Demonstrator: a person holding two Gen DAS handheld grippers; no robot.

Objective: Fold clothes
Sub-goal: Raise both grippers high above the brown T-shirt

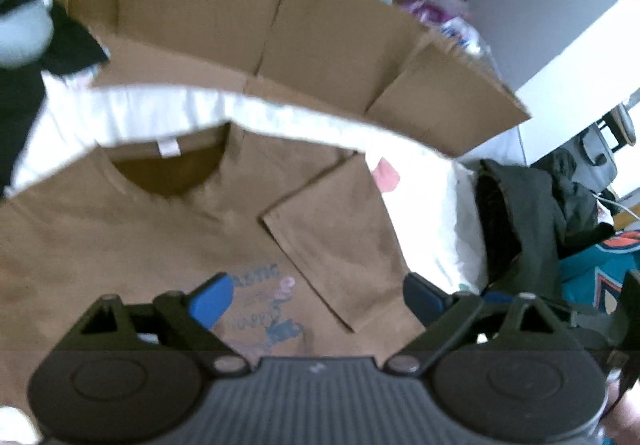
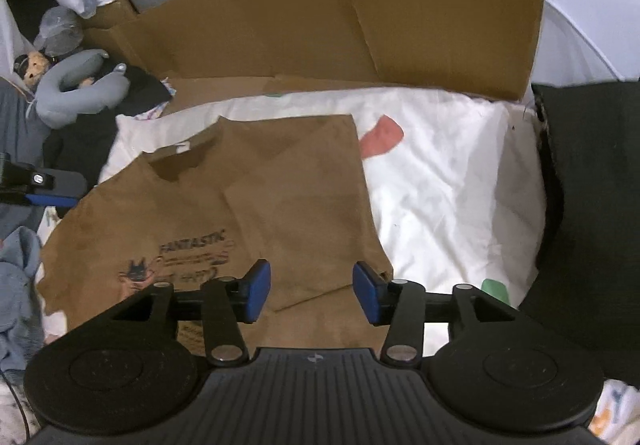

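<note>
While your left gripper [image 1: 318,299] hangs above the bed, its blue pads stand wide apart with nothing between them, and its camera looks down on the brown cotton T-shirt [image 1: 140,229] with a printed chest graphic, lying face up on the white bedsheet [image 1: 424,213]. One short sleeve [image 1: 336,229] is folded inward across the chest, its hem running diagonally beside the print. Behind the collar a flattened brown cardboard sheet [image 1: 280,37] leans up, and a dark jacket [image 1: 520,213] lies heaped to the right. From your right wrist camera, the right gripper [image 2: 312,291] also hovers over the shirt, its pads parted and gripping nothing, with the folded sleeve's lower edge showing in the gap below. A grey plush toy [image 2: 76,85] lies at the far left, beyond the sheet.
</note>
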